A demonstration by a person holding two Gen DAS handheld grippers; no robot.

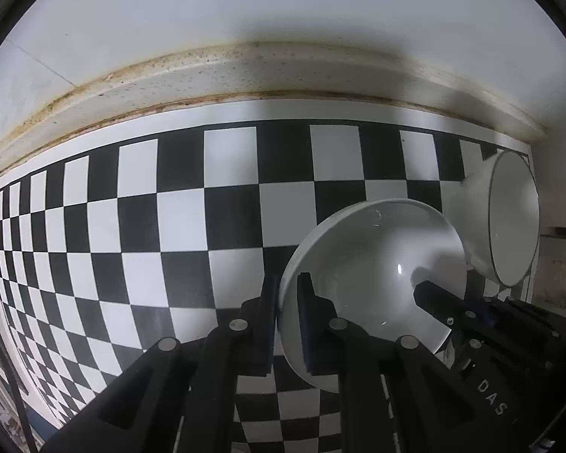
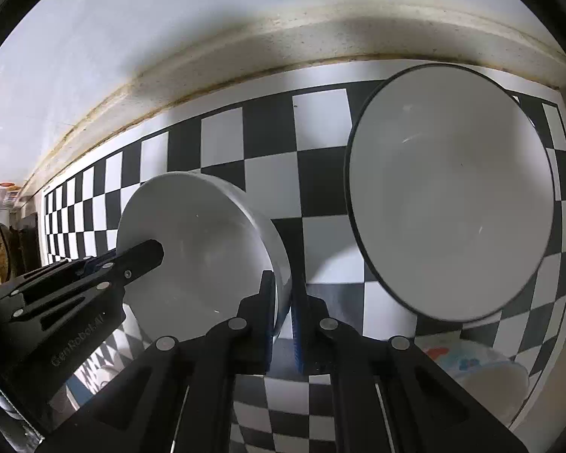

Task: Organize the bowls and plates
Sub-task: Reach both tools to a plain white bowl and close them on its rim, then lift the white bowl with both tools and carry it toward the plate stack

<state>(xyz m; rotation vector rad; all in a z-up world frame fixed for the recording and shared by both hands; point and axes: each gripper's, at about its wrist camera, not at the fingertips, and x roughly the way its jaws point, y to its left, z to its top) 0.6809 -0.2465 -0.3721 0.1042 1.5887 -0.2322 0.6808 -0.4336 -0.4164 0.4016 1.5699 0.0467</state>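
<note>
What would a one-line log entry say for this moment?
left gripper: shut on white bowl rim | right gripper: shut on opposite rim | black-rimmed bowl: beside, untouched

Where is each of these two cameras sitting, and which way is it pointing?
Left wrist view: on the left tongs, looking down its fingers at the white bowl whose rim they pinch; the right tongs enter at right.
Right wrist view: on the right tongs, pinching the opposite rim of the white bowl; the left tongs enter at left.
Shared: that bowl, the dark-rimmed bowl and the checkered mat.
</note>
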